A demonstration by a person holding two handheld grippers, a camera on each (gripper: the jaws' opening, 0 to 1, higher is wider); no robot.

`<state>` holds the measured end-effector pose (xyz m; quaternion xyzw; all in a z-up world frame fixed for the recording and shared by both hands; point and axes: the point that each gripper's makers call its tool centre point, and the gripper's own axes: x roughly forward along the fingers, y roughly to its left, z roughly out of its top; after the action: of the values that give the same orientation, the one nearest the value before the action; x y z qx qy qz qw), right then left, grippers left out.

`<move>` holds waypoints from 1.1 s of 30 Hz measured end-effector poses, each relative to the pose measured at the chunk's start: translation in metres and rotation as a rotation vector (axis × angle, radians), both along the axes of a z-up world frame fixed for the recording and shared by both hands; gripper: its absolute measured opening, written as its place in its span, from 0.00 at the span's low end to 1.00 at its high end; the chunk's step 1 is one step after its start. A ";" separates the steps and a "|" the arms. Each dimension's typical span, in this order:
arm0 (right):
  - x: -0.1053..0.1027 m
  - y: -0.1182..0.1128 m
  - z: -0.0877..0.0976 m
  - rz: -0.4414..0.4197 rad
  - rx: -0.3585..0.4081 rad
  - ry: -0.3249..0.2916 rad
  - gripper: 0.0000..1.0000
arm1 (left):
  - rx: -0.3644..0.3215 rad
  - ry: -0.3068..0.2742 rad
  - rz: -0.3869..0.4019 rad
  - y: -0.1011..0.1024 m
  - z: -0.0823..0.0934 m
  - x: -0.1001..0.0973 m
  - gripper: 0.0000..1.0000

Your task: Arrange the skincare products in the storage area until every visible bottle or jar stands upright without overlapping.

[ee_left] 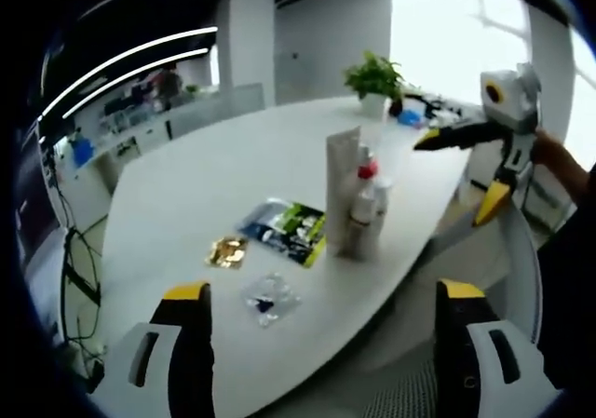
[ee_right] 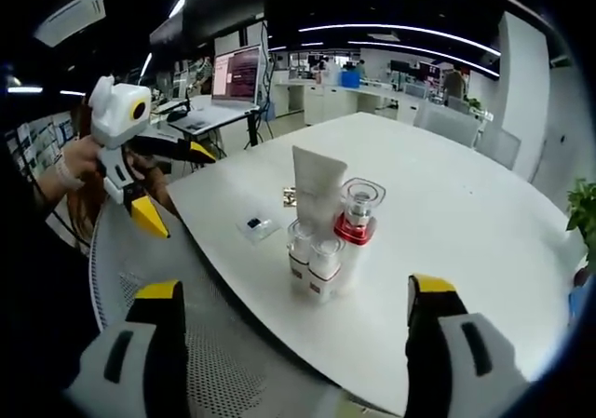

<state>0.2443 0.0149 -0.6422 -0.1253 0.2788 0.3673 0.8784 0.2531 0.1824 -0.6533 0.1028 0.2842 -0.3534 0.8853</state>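
In the left gripper view, your left gripper (ee_left: 321, 343) is low at the near edge of the white surface (ee_left: 205, 185), with its jaws spread wide and nothing between them. Just ahead of the left jaw lies a small clear packet (ee_left: 268, 298), then a golden sachet (ee_left: 227, 249) and a dark sachet with green print (ee_left: 287, 231); the writing on it is too small to read. Further right, ahead and between the jaws, the skincare group stands upright: a tall white tube (ee_left: 342, 190), a bottle with a red collar (ee_left: 367, 168) and a small white bottle (ee_left: 363, 215), close together. At the far right your right gripper (ee_left: 470, 171) hangs in the air beside the surface edge, jaws apart and empty.

In the right gripper view, your hand (ee_right: 79, 167) holds the left gripper (ee_right: 177, 183) at the left, above a mesh chair (ee_right: 214, 343). The right gripper (ee_right: 291, 339) is open, and the skincare group sits ahead between its jaws.
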 end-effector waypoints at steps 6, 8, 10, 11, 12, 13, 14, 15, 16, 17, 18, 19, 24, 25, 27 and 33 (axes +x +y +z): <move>0.001 0.003 -0.002 -0.008 0.003 0.019 1.00 | 0.017 0.021 -0.036 0.003 -0.007 0.004 0.97; 0.002 0.003 -0.002 -0.015 -0.001 0.011 1.00 | 0.031 0.017 -0.037 0.007 -0.009 0.009 0.97; 0.004 0.004 -0.003 -0.021 -0.011 0.018 1.00 | 0.036 0.018 -0.046 0.010 -0.011 0.014 0.97; 0.004 0.004 -0.004 -0.025 -0.018 0.021 1.00 | 0.033 0.020 -0.051 0.011 -0.012 0.016 0.97; 0.004 0.004 -0.004 -0.033 -0.022 0.017 1.00 | 0.034 0.027 -0.060 0.012 -0.014 0.017 0.97; 0.004 0.004 -0.004 -0.040 -0.025 0.019 1.00 | 0.044 0.028 -0.071 0.013 -0.016 0.019 0.97; 0.005 0.004 -0.004 -0.044 -0.026 0.021 1.00 | 0.051 0.023 -0.076 0.014 -0.017 0.021 0.97; 0.006 0.005 -0.004 -0.052 -0.027 0.023 1.00 | 0.059 0.023 -0.085 0.016 -0.018 0.023 0.97; 0.006 0.006 -0.005 -0.056 -0.028 0.023 1.00 | 0.062 0.024 -0.093 0.017 -0.020 0.025 0.97; 0.008 0.006 -0.005 -0.064 -0.030 0.025 1.00 | 0.064 0.029 -0.105 0.017 -0.021 0.026 0.96; 0.008 0.006 -0.005 -0.071 -0.032 0.030 1.00 | 0.065 0.037 -0.117 0.017 -0.023 0.027 0.95; 0.009 0.007 -0.004 -0.077 -0.030 0.031 1.00 | 0.064 0.039 -0.127 0.016 -0.024 0.027 0.94; 0.013 0.010 -0.002 -0.103 -0.032 0.032 1.00 | 0.080 0.056 -0.183 0.014 -0.035 0.035 0.86; 0.014 0.011 -0.002 -0.107 -0.033 0.032 1.00 | 0.087 0.066 -0.195 0.015 -0.039 0.036 0.83; 0.017 0.012 -0.001 -0.118 -0.038 0.030 1.00 | 0.090 0.069 -0.218 0.015 -0.041 0.037 0.77; 0.022 0.015 0.004 -0.136 -0.038 0.028 1.00 | 0.082 0.084 -0.294 0.006 -0.051 0.047 0.59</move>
<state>0.2663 0.0298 -0.6380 -0.1175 0.3059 0.3033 0.8948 0.3000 0.1881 -0.7041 0.1644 0.3170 -0.4714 0.8064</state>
